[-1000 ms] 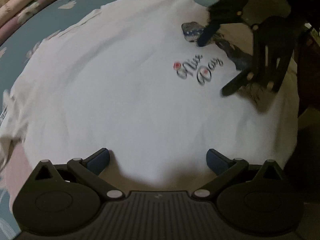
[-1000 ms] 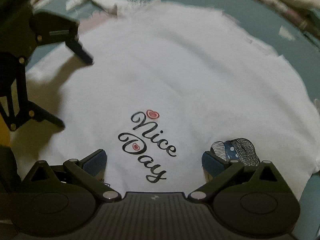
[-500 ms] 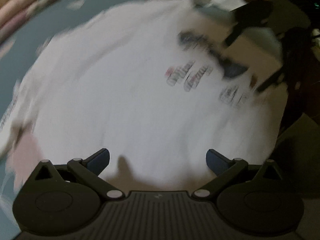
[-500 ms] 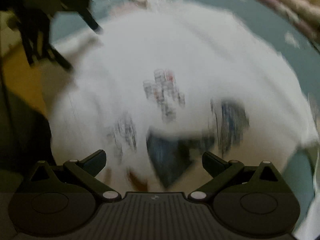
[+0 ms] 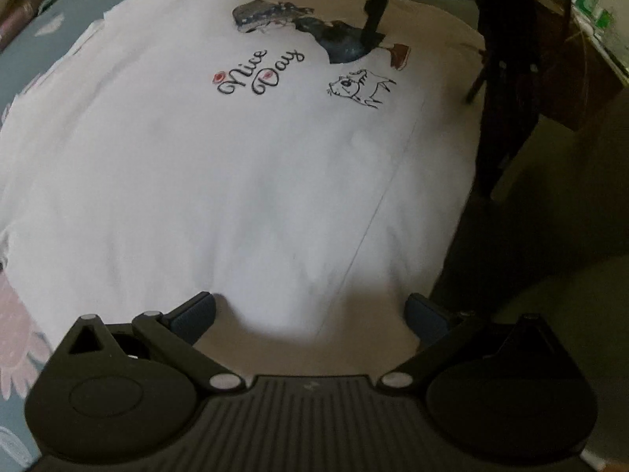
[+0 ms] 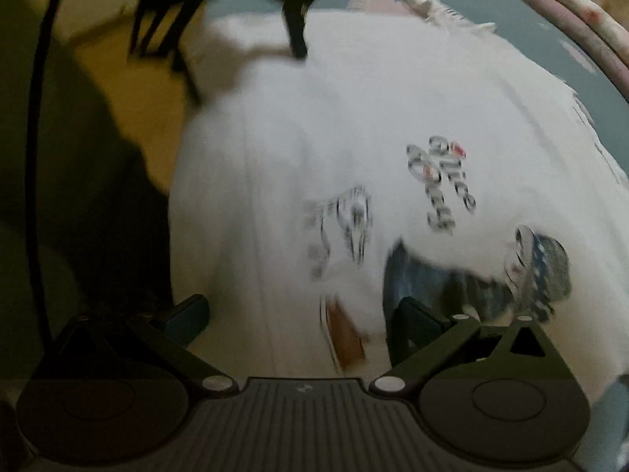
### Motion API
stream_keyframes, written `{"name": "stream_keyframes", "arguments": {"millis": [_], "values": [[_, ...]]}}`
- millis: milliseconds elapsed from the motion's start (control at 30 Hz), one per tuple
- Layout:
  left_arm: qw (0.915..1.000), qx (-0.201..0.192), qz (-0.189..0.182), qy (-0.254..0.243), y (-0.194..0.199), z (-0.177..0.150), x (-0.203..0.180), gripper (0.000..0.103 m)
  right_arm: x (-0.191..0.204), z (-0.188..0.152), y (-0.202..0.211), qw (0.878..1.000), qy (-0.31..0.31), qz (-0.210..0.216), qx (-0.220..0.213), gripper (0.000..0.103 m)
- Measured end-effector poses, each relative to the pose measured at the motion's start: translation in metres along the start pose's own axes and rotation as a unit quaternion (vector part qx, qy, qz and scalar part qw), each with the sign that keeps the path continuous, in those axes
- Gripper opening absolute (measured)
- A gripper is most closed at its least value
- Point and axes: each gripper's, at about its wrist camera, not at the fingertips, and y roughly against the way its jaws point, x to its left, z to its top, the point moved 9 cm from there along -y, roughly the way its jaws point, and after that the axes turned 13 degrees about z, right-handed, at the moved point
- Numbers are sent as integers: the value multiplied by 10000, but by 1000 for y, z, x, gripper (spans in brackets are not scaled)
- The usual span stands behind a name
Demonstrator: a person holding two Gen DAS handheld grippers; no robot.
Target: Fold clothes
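Left wrist view: the left gripper [image 5: 310,310], jaws wide and empty, hovers at the near hem of a white T-shirt [image 5: 220,181] spread print-up on a teal floral bedcover [image 5: 23,59]. At one o'clock, the right gripper [image 5: 424,45], likewise spread wide and holding nothing, stands over the shirt's printed figures [image 5: 338,39]. A second ago both tools sat closer over the "Nice Day" lettering [image 5: 259,72]; they have since drawn back toward the shirt's edge. Smoothing appears finished, and no fold has begun.
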Motion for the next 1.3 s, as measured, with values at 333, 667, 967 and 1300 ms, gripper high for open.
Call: {"name": "stream_keyframes", "arguments": {"millis": [333, 667, 967, 1300], "values": [[9848, 176, 528, 1643, -28, 8, 97, 102, -120, 27, 22, 9788, -1758, -718, -773, 103], [9899, 679, -75, 1244, 29, -42, 51, 100, -121, 21, 2, 9721, -1927, -1078, -797, 103], [9762, 1522, -177, 1537, 26, -94, 38, 99, -127, 22, -17, 9733, -1921, -1047, -699, 103], [9768, 1122, -605, 1722, 36, -57, 36, 97, -101, 10, -9, 9705, -1933, -1165, -849, 103]]}}
